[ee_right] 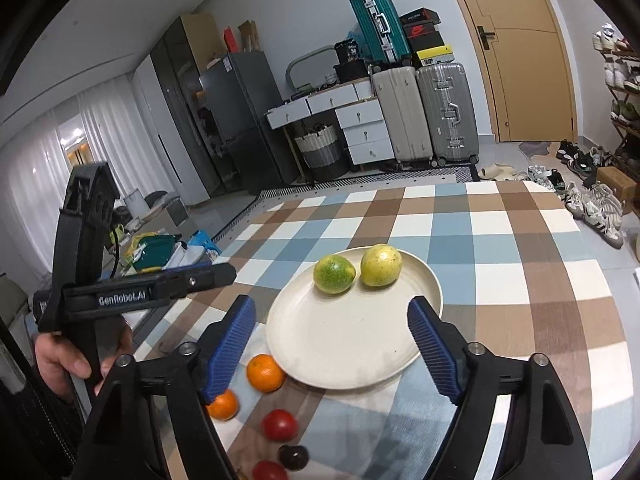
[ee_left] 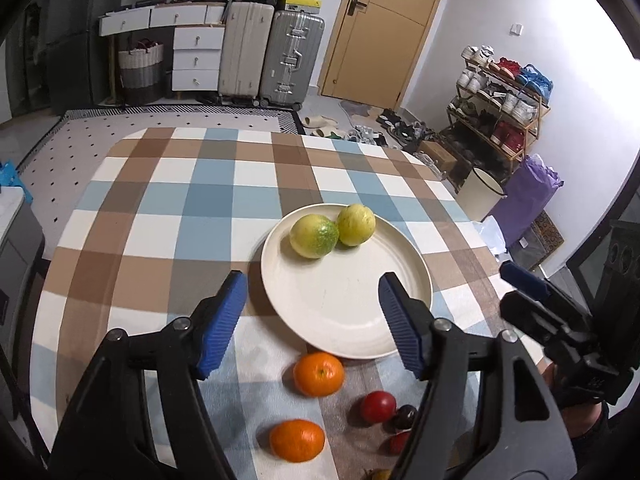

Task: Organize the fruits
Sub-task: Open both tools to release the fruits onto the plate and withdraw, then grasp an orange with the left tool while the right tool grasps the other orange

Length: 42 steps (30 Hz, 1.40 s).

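I've got both grippers hanging above the near side of the checked tablecloth (ee_left: pixel 168 184), pointing down and across at the cream plate (ee_left: pixel 340 304); the left gripper (ee_left: pixel 312 300) has its blue pads standing wide apart with nothing between them, only cloth and plate rim showing in the gap; the right gripper (ee_right: pixel 332 320) is wider still, also empty, its jaws framing the near half of the plate from above.

On the plate, at its far side, sit two fruits touching one another: a yellow-green one with a green patch (ee_left: pixel 313 236) on the left, a paler yellow speckled one (ee_left: pixel 356 225) on the right; the rest of the plate is bare.

Off the plate, on the cloth nearer me: one orange (ee_left: pixel 319 374) just beside the plate's near rim, a second orange (ee_left: pixel 297 440) closer in and a little left; to their right a red round fruit (ee_left: pixel 378 407), then a small dark one (ee_left: pixel 405 417) just beside it, and another red fruit (ee_left: pixel 400 442) partly hidden behind my left gripper's finger; something yellowish at the bottom edge I can't make out.

From the right wrist camera I see a hand (ee_right: pixel 60 360) wrapped round the left gripper's handle at the left of frame; from the left wrist camera the right gripper shows at the right edge, past the table's corner.
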Each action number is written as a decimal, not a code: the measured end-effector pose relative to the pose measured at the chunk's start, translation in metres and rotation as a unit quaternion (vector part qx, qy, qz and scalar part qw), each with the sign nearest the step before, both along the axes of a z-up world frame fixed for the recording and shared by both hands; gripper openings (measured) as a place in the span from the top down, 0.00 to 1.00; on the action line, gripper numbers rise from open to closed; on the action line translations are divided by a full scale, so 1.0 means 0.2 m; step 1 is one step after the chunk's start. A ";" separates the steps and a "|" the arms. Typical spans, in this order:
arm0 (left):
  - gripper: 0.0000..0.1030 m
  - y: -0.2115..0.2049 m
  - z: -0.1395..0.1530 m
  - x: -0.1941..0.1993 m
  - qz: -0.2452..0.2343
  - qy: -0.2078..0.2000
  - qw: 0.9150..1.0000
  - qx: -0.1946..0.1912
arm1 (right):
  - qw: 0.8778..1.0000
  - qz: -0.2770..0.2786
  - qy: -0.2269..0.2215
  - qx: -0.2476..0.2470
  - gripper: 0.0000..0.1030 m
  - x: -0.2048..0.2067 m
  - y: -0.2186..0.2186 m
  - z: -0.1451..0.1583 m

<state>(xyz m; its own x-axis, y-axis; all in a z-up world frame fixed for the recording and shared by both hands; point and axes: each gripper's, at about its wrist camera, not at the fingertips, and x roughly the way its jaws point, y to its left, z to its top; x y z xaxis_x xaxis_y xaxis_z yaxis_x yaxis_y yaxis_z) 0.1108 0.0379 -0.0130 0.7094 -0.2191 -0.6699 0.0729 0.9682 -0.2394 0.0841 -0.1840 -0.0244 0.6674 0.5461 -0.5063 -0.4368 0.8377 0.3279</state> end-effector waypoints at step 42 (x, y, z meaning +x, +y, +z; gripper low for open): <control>0.01 0.07 -0.43 -0.34 0.061 0.074 0.995 0.002 | 0.999 0.003 0.045 -0.010 0.08 -0.36 0.12 -0.28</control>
<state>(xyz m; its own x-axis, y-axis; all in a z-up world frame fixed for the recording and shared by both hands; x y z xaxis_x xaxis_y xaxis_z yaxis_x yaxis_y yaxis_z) 0.0423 0.0516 -0.0985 0.6242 -0.1345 -0.7696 -0.0814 0.9685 -0.2352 0.0114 -0.1599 -0.0803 0.6155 0.5391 -0.5750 -0.4117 0.8420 0.3486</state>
